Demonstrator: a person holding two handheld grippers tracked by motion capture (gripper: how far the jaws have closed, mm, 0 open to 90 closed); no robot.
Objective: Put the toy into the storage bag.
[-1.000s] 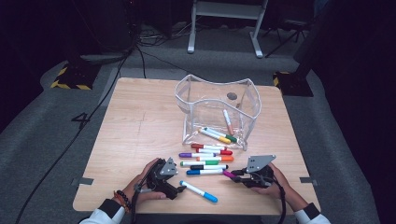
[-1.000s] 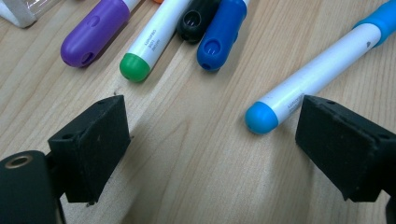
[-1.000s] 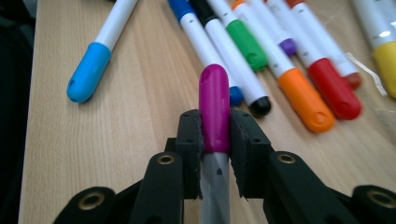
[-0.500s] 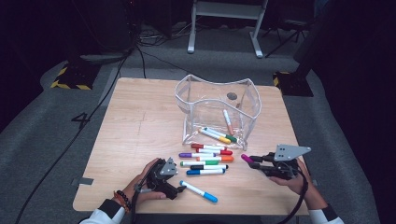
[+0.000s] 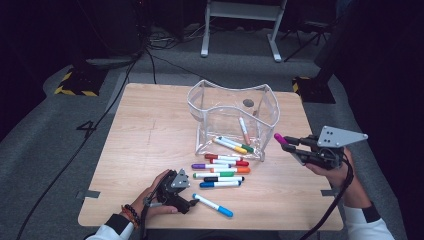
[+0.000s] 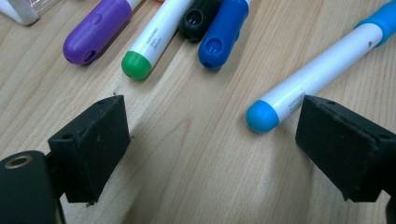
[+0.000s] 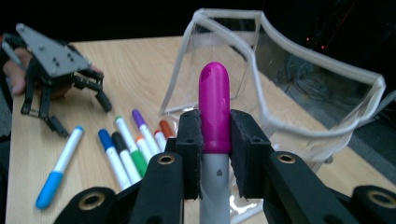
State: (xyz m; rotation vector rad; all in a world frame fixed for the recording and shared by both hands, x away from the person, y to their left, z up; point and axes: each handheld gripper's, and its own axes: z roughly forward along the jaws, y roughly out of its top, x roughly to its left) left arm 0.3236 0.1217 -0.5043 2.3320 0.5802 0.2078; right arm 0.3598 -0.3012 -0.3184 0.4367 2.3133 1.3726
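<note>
My right gripper [image 5: 294, 145] is shut on a magenta-capped marker [image 5: 279, 138], held in the air just right of the clear container [image 5: 232, 107]. In the right gripper view the pads [image 7: 190, 140] clamp the marker [image 7: 214, 105] below its cap, which points toward the container [image 7: 280, 93]. My left gripper [image 5: 189, 194] rests on the table with its jaws open. In the left gripper view the tip of a light-blue marker [image 6: 299, 88] lies between the wide-set jaws of that gripper [image 6: 219, 140], near the right one and not pressed.
Several capped markers [image 5: 222, 167] lie in a row on the wooden table [image 5: 150, 130] in front of the container. A few more markers [image 5: 235, 142] lie inside it. The light-blue marker [image 5: 214, 205] sits near the table's front edge.
My right gripper has lifted the magenta marker off the table and carried it up and to the right, beside the container. The left gripper has stayed where it was.
</note>
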